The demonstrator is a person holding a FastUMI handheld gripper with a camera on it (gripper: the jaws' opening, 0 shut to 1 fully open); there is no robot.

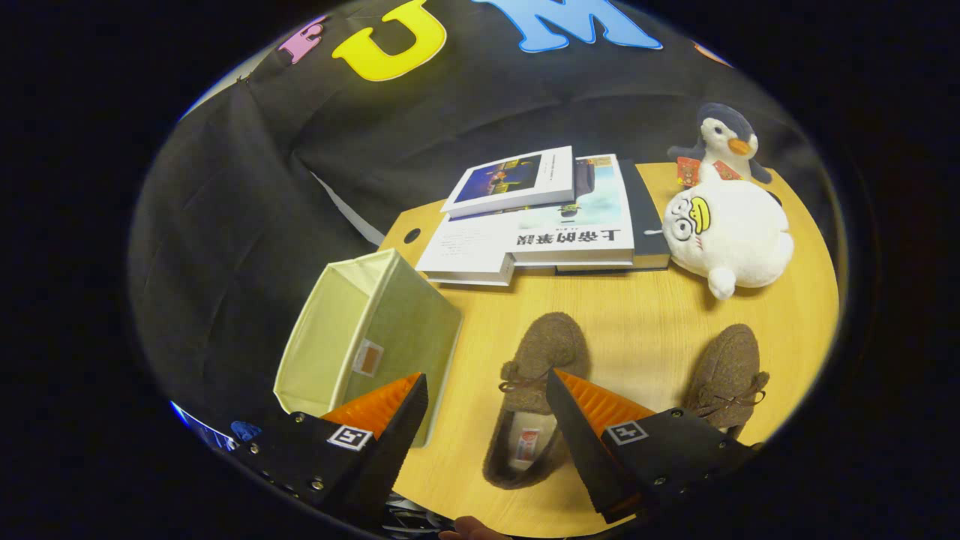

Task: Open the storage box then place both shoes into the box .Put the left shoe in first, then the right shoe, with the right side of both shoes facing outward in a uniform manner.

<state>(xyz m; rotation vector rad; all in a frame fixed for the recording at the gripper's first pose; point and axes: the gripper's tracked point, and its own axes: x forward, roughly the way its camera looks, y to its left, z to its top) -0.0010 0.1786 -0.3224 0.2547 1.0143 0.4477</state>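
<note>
Two brown fuzzy shoes with small bows lie on the wooden table [645,315], toes pointing away from me. One shoe [536,375] lies between my fingers, just ahead of them, its opening partly behind the right finger. The other shoe [727,371] lies beyond the right finger, to its right. A pale green fabric storage box [367,330] stands open-topped at the table's left edge, just beyond the left finger. My gripper [487,390] hovers above the table, open, holding nothing.
A pile of books [536,217] lies at the back of the table. A white plush duck [731,232] and a grey penguin plush [724,139] sit at the back right. A round hole [412,235] is in the table's far left corner.
</note>
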